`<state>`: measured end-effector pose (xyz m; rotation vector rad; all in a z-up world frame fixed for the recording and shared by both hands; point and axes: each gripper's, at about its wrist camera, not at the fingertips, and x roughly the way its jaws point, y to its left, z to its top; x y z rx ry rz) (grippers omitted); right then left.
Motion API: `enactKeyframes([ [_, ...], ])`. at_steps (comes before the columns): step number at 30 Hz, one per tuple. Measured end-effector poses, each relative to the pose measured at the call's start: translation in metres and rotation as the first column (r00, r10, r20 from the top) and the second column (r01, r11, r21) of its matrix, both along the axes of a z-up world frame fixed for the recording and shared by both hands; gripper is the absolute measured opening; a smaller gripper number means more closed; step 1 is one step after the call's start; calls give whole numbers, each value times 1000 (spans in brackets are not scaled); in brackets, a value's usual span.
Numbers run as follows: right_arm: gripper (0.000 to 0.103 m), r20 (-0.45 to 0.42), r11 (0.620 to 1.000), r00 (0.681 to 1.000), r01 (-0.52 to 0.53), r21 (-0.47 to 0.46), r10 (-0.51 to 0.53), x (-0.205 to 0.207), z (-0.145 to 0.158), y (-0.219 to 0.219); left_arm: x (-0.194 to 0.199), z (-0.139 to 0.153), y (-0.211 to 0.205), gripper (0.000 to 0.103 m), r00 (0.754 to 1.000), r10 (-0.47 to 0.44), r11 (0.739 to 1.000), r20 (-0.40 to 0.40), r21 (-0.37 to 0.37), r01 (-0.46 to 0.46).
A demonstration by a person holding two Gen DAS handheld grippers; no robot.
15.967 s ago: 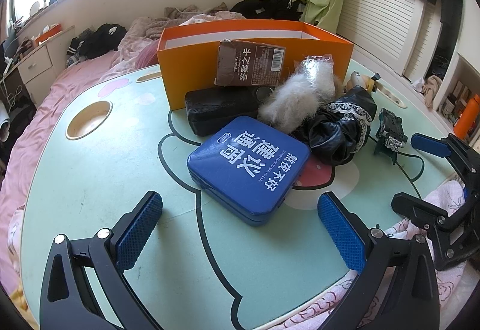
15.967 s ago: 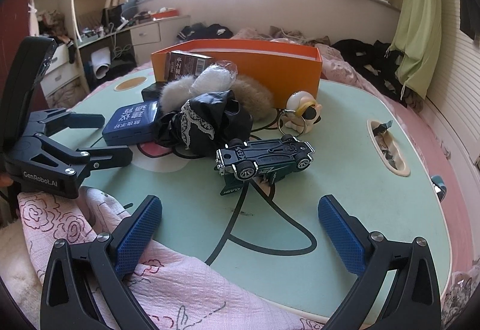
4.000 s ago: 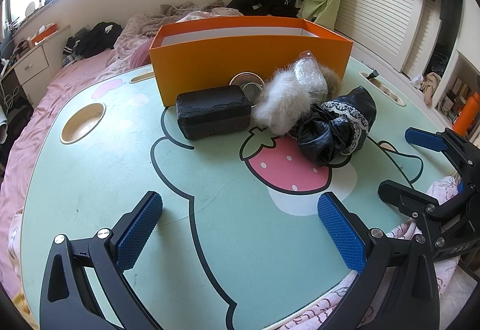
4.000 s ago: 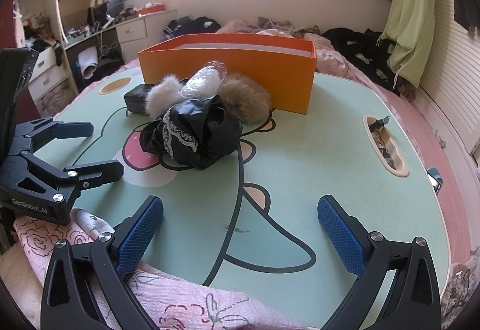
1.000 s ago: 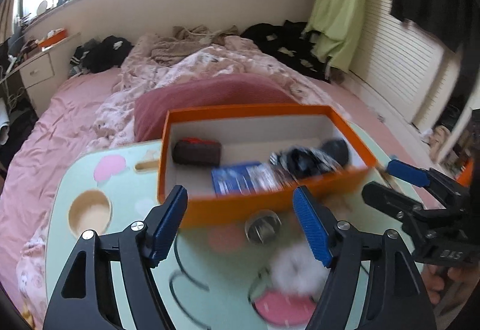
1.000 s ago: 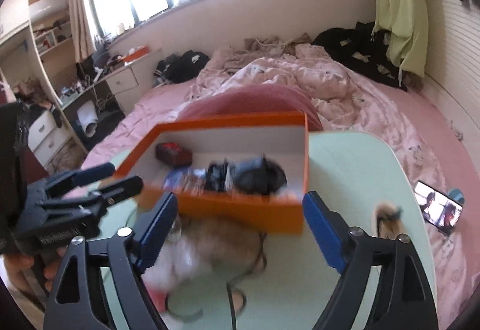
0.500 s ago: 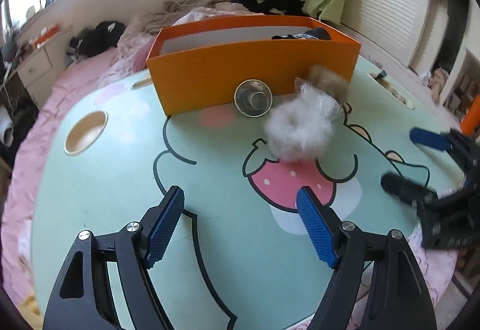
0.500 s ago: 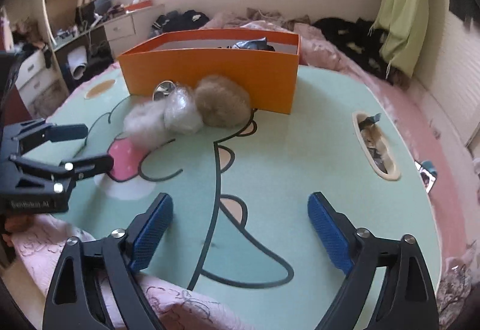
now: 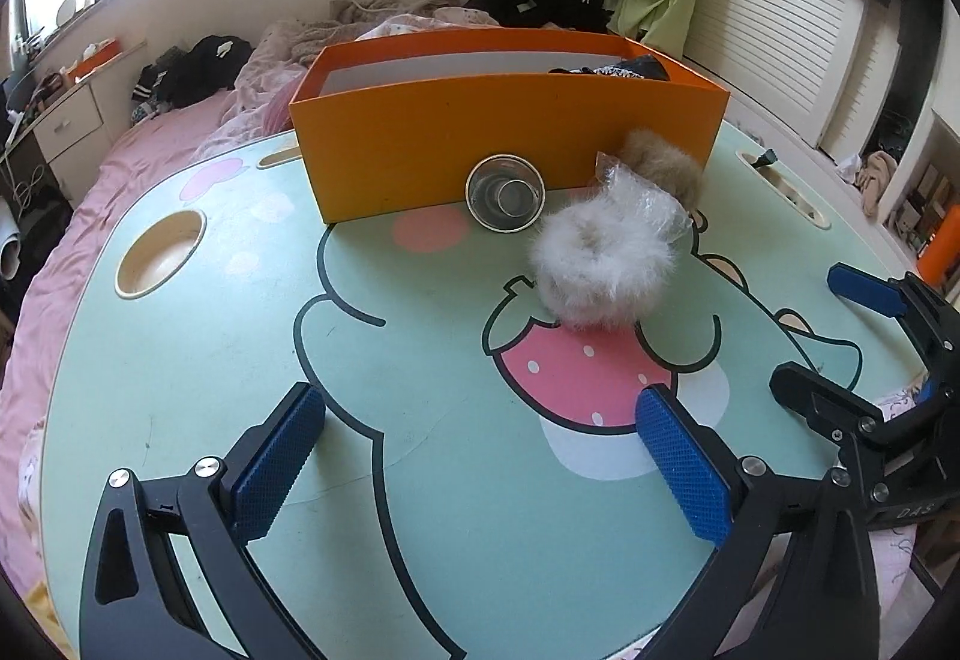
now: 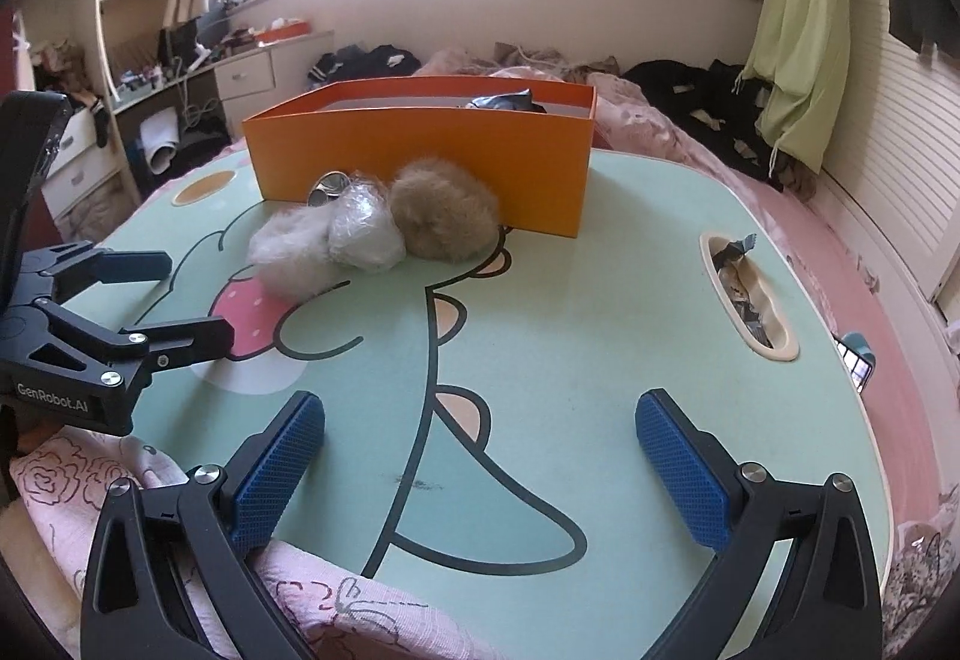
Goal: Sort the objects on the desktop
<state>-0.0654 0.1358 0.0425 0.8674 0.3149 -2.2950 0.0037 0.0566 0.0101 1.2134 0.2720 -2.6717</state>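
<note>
Both grippers hung over the near edge of a cartoon-printed table [image 9: 180, 360], with four things left to sort into the orange box [image 9: 510, 144] at its far side. The left gripper [image 9: 480, 450] was opening its jaws, nothing between them; the right gripper [image 10: 480, 450] stood with its jaws wide apart and empty.

Ahead of the left gripper and slightly to its right lay a white fur ball [image 9: 600, 264]. A crinkled clear plastic bag [image 9: 648, 198] touched it on the far side, with a tan fur ball [image 9: 666, 162] beyond, against the box wall. A small metal cup [image 9: 505, 193] lay on its side just left of them, its mouth toward the gripper, also against the wall.

The likeliest trouble was the cluster itself. The three soft pieces touched, so jaws closing on the white fur ball could drag the bag along or nudge the cup into a roll. Fur compresses and may slip from a shallow pinch. The box wall stood tall behind them, and a load carried too low could catch its rim.

From the right gripper, the pile sat ahead and left, with the left gripper's black frame between. Both reaching together risked a clash. A slot [image 10: 744, 300] in the table held scraps to its right.
</note>
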Motion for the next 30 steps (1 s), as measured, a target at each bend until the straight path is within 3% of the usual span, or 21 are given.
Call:
enactKeyframes([
  [30, 103, -2, 1000, 1000, -2, -2, 2, 1, 2, -1, 0, 0, -1, 103, 1000, -14, 1000, 2, -2, 14],
])
